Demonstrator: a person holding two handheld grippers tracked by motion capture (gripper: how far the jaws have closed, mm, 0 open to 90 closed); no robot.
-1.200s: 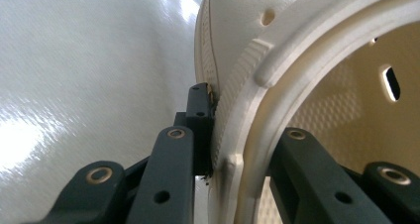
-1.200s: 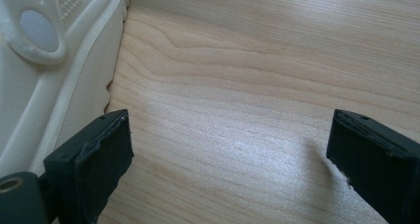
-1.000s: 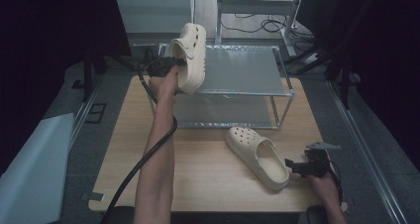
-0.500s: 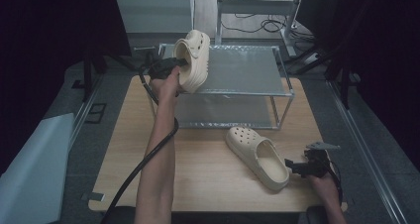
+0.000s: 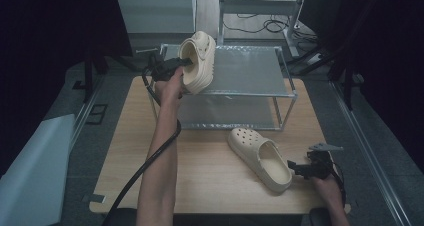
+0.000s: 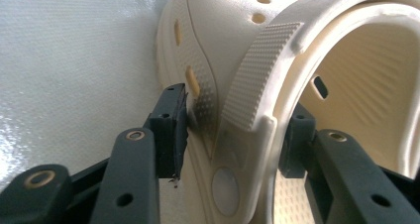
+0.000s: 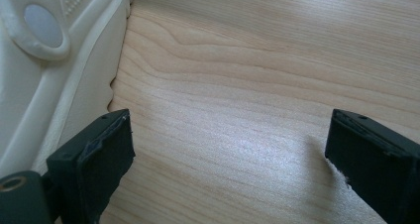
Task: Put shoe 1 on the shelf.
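A cream clog [image 5: 200,61] stands on its side at the left end of the metal rack's top shelf [image 5: 250,71]. My left gripper [image 5: 186,62] reaches into it from the left. In the left gripper view its jaws straddle the side wall of that clog [image 6: 297,60], one finger [image 6: 171,130] just clear of the outside and the other inside. They have just been opening, so the left gripper [image 6: 235,135] is open. A second cream clog [image 5: 260,158] lies on the table. My right gripper [image 5: 292,167] stands open at that clog's heel [image 7: 49,60], with only bare wood between the right gripper [image 7: 237,149] fingers.
The two-tier rack stands across the back half of the wooden table [image 5: 200,181]; its lower shelf [image 5: 225,113] holds nothing. A black cable [image 5: 150,161] trails along the left forearm. Dark floor and stands surround the table.
The clog on the shelf has tipped slightly to the right and now rests on its side. Both hands have stayed where they were.
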